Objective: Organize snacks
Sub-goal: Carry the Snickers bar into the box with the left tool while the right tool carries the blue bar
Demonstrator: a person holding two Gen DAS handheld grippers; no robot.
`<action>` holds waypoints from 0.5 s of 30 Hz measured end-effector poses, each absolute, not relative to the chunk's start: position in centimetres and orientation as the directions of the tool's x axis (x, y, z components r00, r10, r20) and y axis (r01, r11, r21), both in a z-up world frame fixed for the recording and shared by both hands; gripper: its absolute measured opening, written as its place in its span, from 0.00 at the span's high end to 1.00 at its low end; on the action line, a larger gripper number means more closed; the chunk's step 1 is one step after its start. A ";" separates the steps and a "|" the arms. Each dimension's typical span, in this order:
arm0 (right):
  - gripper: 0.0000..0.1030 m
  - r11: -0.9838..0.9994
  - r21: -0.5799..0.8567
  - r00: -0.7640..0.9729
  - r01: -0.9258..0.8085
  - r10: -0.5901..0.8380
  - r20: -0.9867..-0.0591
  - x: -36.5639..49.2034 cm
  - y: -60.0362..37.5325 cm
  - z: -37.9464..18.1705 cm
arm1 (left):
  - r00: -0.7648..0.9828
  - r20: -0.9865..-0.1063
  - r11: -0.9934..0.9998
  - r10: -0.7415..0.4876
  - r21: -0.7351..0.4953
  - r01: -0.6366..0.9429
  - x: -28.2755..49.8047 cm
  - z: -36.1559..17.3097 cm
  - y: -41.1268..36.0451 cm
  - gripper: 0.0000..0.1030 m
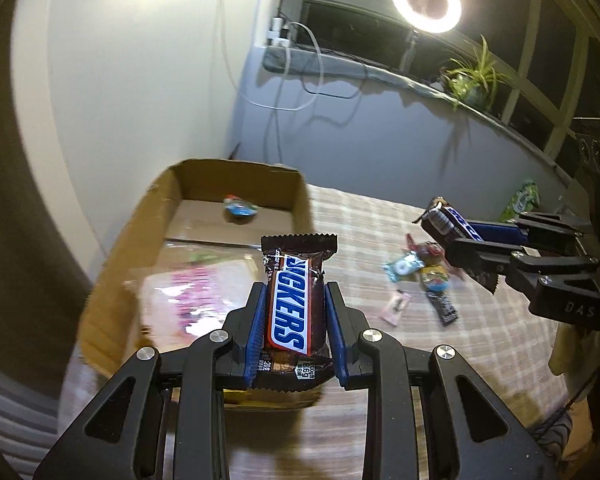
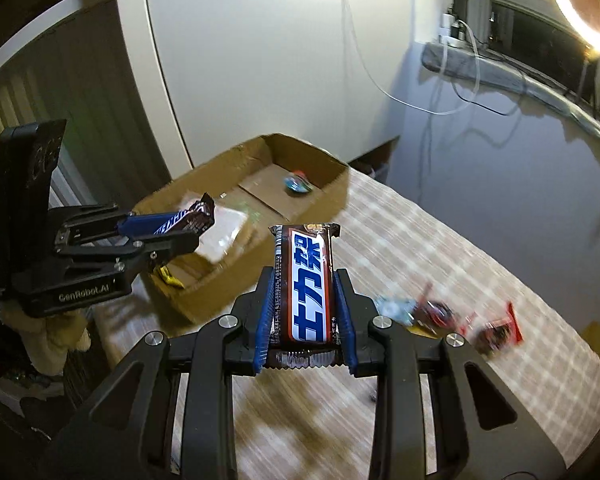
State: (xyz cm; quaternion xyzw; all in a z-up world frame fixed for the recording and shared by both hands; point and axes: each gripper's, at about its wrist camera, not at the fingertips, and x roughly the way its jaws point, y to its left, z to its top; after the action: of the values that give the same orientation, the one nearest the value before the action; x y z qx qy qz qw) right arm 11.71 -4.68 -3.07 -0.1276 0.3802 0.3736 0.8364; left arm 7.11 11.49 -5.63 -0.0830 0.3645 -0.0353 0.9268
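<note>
We hold one chocolate bar pinched lengthwise in the left gripper and a second bar clamped in the right gripper, each jutting forward to drop cleanly into the cardboard box at the table's far left corner; loose sweets wait mid-table.

Both wrist views face downward, sharing the cardboard box, seemingly close.

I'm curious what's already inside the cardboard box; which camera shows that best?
The left wrist view: the cardboard box opens toward it, showing a small blue snack and a pink packet. The right wrist view blurs them, partly behind the left gripper.
</note>
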 end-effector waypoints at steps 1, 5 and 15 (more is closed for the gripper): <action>0.71 0.684 0.071 0.428 -0.726 0.531 -0.731 11.9 -3.9 -3.1 | 0.733 -0.670 0.984 -0.122 -0.181 -0.001 7.1 -5.7 11.9 0.74; 0.71 0.668 0.076 0.410 -0.740 0.539 -0.736 12.8 -1.4 -3.4 | 0.735 -0.671 0.983 -0.100 -0.183 -0.033 7.1 -5.9 13.7 0.74; 0.71 0.644 0.089 0.366 -0.760 0.537 -0.760 15.0 3.7 -5.4 | 0.726 -0.684 0.978 -0.074 -0.194 -0.083 8.0 -7.1 17.0 0.74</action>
State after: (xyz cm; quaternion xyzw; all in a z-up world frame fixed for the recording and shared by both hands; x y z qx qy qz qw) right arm 15.00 3.70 -5.37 -0.1401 0.3984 0.3981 0.8144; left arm 7.98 16.97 -7.05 -0.1058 0.3700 0.0024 0.9230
